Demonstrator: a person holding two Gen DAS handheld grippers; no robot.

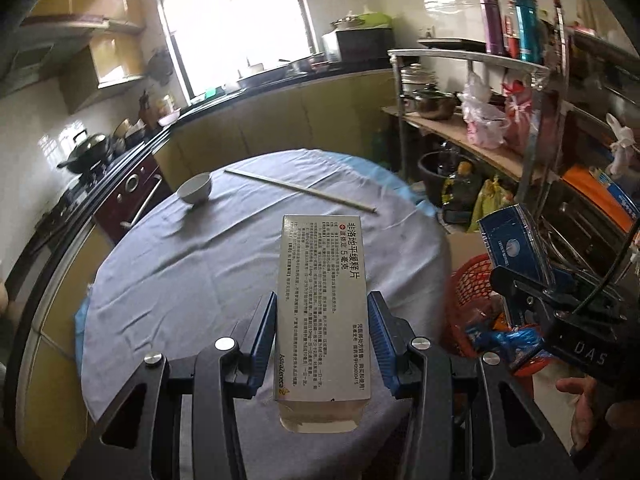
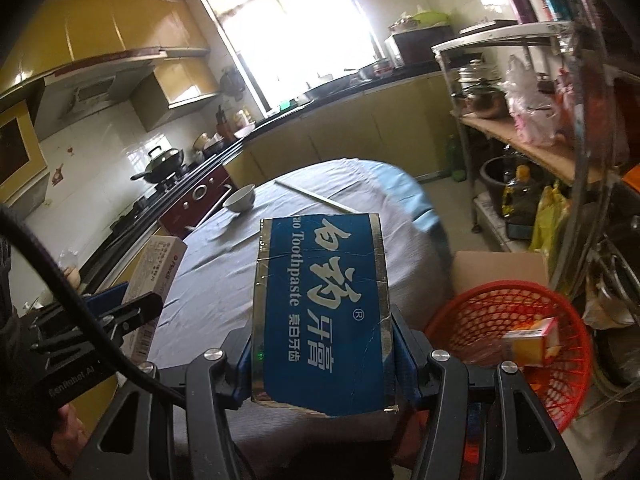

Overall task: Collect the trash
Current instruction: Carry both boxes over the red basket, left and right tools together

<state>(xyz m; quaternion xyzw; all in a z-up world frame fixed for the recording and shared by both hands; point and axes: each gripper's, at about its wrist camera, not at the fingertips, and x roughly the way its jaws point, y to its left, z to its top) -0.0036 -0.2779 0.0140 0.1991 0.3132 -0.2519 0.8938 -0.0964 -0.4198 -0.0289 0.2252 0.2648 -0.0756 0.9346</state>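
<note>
My left gripper (image 1: pixel 322 312) is shut on a grey-white medicine box (image 1: pixel 322 280) and holds it above the round table (image 1: pixel 180 280). My right gripper (image 2: pixel 322 332) is shut on a blue toothpaste box (image 2: pixel 320 300) near the table's right edge. In the left wrist view the right gripper (image 1: pixel 528 292) with its blue box (image 1: pixel 512 244) hangs over a red mesh basket (image 1: pixel 472 280). The basket (image 2: pixel 560 380) stands right of the table and holds an orange carton (image 2: pixel 536 340) and wrappers. The medicine box (image 2: pixel 156 276) shows at left in the right wrist view.
A white bowl (image 1: pixel 195 188) and a long chopstick (image 1: pixel 300 191) lie on the far part of the grey tablecloth. A cardboard box (image 2: pixel 500 268) stands behind the basket. A metal shelf rack (image 1: pixel 500 120) with pots and bags stands at right. Counter and stove run along the left.
</note>
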